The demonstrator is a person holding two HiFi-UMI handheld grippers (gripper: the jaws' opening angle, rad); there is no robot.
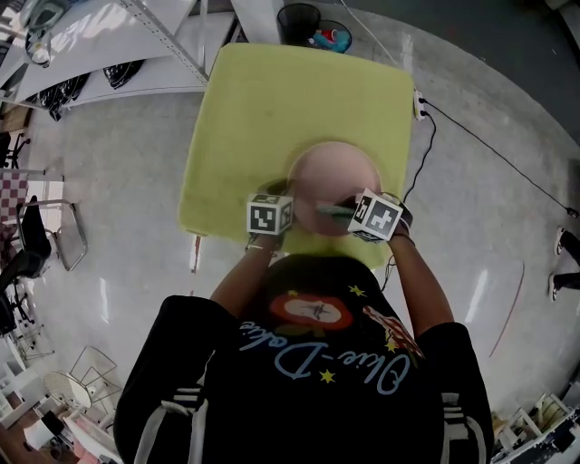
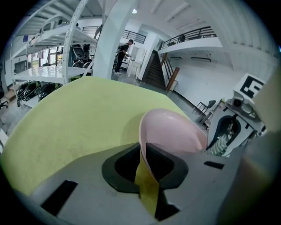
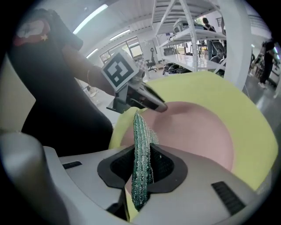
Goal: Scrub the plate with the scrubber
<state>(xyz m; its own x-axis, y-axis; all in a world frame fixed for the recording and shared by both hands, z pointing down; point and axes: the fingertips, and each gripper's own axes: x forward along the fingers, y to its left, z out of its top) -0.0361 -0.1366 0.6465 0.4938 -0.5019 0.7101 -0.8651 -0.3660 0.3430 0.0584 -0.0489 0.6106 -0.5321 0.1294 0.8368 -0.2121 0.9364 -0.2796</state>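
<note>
A pale pink plate [image 1: 332, 174] lies on a yellow-green table [image 1: 272, 100], near its front edge. My left gripper [image 1: 288, 214] is shut on the plate's near left rim [image 2: 145, 145], which stands thin between the jaws. My right gripper [image 1: 349, 212] is shut on a green scrubber [image 1: 333, 210], a flat mesh pad [image 3: 141, 154] held edge-up over the near part of the plate [image 3: 197, 127]. In the right gripper view the left gripper [image 3: 151, 103] shows at the plate's far rim.
A black bin [image 1: 299, 20] and a bowl with coloured items [image 1: 332, 38] stand on the floor beyond the table. A cable [image 1: 426, 136] runs along the table's right side. White metal shelving [image 1: 109, 45] stands at the upper left. A person [image 2: 124, 55] stands far off.
</note>
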